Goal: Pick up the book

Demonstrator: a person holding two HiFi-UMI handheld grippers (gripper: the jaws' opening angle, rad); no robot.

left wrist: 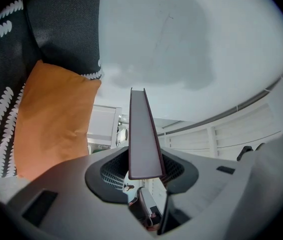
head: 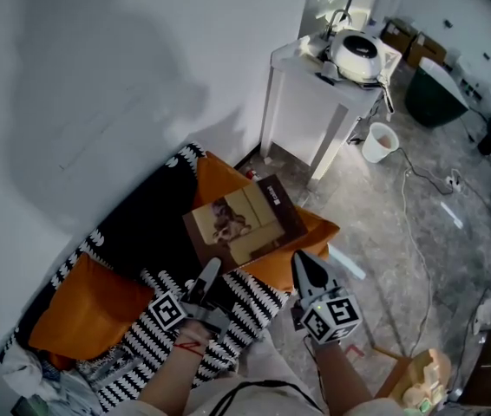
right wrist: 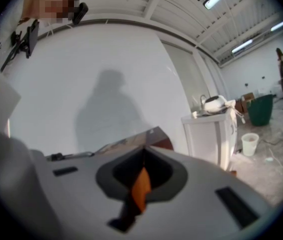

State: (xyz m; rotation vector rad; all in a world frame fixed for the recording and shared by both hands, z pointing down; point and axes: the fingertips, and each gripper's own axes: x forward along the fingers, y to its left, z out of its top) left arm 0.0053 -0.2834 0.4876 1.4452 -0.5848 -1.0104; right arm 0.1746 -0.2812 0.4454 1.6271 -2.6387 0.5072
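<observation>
Since the book (head: 245,219) seems stiff and light, the left gripper (head: 209,272) pinching its near edge probably suffices; the right gripper (head: 308,267) is pressed together.

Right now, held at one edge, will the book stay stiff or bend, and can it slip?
The book is probably stiff: its edge looks straight in the left gripper. It may pivot, since most of it lies beyond that grip.

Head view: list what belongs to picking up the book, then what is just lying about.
Job: book, clamped in left gripper; right gripper beside it.
Lying about: orange cushions, patterned throw, white cabinet, cup.
</observation>
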